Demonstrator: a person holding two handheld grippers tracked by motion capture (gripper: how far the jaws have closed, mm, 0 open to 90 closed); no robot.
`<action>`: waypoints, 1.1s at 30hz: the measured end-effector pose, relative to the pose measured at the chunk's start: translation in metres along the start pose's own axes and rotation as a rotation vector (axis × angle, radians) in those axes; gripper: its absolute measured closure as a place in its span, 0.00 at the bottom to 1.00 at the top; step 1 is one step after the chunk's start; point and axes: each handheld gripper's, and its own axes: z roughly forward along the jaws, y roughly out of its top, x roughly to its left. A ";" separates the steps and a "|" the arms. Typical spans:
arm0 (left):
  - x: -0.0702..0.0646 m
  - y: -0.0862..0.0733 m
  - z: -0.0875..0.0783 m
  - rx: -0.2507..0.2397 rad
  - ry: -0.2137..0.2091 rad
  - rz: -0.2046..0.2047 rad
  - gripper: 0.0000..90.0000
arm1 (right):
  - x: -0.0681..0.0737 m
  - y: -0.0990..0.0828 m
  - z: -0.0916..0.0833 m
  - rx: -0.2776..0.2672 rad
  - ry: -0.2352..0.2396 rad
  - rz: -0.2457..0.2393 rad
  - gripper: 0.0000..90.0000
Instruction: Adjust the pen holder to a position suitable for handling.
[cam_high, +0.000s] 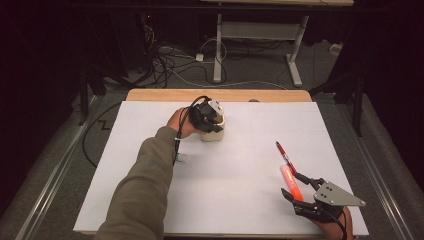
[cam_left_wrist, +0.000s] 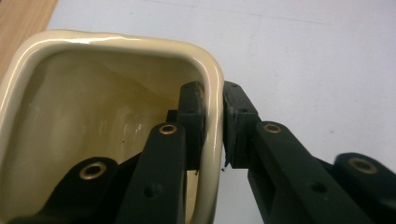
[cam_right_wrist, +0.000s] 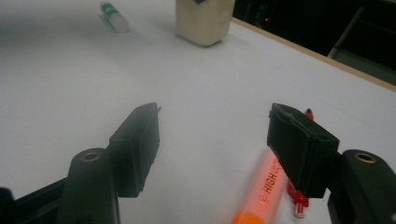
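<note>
Step in hand: we judge this to be gathering pens into the cream cup (cam_high: 212, 131); just now we are securing the cup before anything goes in.
Left tongs (cam_high: 210, 120): clenched on the cup's wall, one jaw inside and one outside, pinching the rim (cam_left_wrist: 212, 79).
Right tongs (cam_high: 298, 192): released, jaws standing apart over the table (cam_high: 235, 170) with nothing pressed between them; the orange highlighter (cam_right_wrist: 266, 186) lies just under the right-hand jaw.
Where the cup is: toward 12 o'clock on the white table, a little left of the middle, upright as far as we can tell.
Where the pens are: the highlighter (cam_high: 291, 182) and a red pen (cam_high: 285, 156) lie together toward 4 o'clock, well apart from the cup; a small white tube with green marks (cam_right_wrist: 113, 15) lies near the cup's left in the right gripper view.
How the cup looks: glossy cream, squarish with rounded corners, thick rolled rim, empty inside.
How the highlighter looks: orange body with dark lettering, lying flat.
Next move calls for: lowering the right tongs squarely over the highlighter and closing across its barrel, while we hold the cup steady.
Risk: the round barrel may roll against the red pen.
</note>
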 end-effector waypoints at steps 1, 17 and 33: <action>-0.004 0.001 -0.001 0.009 -0.006 0.004 0.87 | -0.001 0.000 -0.001 0.001 -0.008 -0.003 0.39; -0.058 0.011 -0.006 -0.013 -0.039 0.014 0.89 | -0.005 0.003 -0.005 0.009 -0.041 -0.005 0.41; -0.061 0.006 -0.011 -0.066 -0.106 0.090 0.88 | -0.003 0.002 -0.002 0.038 -0.020 -0.008 0.40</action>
